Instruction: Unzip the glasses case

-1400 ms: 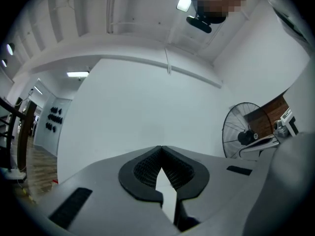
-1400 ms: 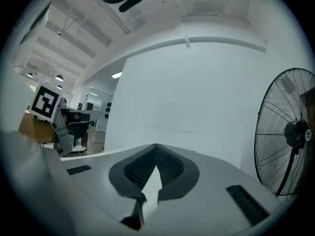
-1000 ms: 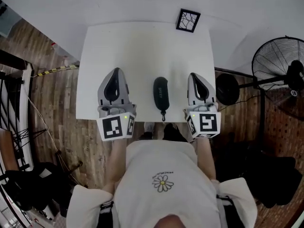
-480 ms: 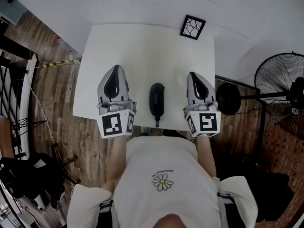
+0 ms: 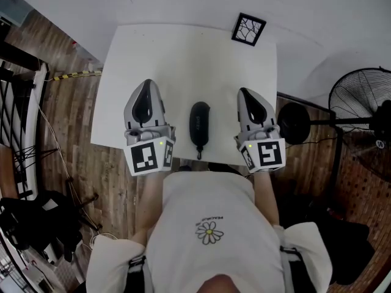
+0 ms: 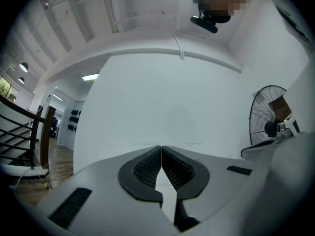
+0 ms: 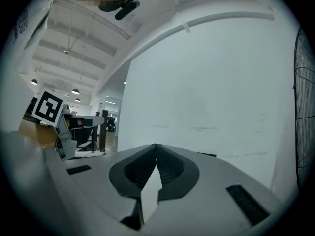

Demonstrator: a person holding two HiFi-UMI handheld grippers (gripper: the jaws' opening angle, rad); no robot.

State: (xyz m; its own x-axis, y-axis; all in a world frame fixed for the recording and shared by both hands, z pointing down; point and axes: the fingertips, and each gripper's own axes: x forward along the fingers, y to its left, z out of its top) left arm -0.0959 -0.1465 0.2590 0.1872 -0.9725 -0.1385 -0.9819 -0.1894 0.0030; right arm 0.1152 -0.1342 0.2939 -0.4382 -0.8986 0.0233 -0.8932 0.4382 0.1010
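Note:
A dark oval glasses case (image 5: 199, 123) lies lengthwise on the white table (image 5: 189, 60), close to its near edge, with a short pull strap (image 5: 198, 152) hanging toward me. My left gripper (image 5: 145, 90) hovers to the case's left and my right gripper (image 5: 247, 96) to its right, both apart from it. In the left gripper view the fingertips (image 6: 161, 149) meet with nothing between them. In the right gripper view the tips (image 7: 156, 146) also touch, empty. The case shows in neither gripper view.
A small black-framed square marker (image 5: 248, 28) lies at the table's far right corner. A standing fan (image 5: 365, 102) and a round black base (image 5: 294, 122) stand on the wooden floor at the right. A railing (image 5: 18, 127) runs along the left.
The head view has shifted, so table and case sit slightly higher and further left in the picture. Both grippers keep their places beside the case, still shut.

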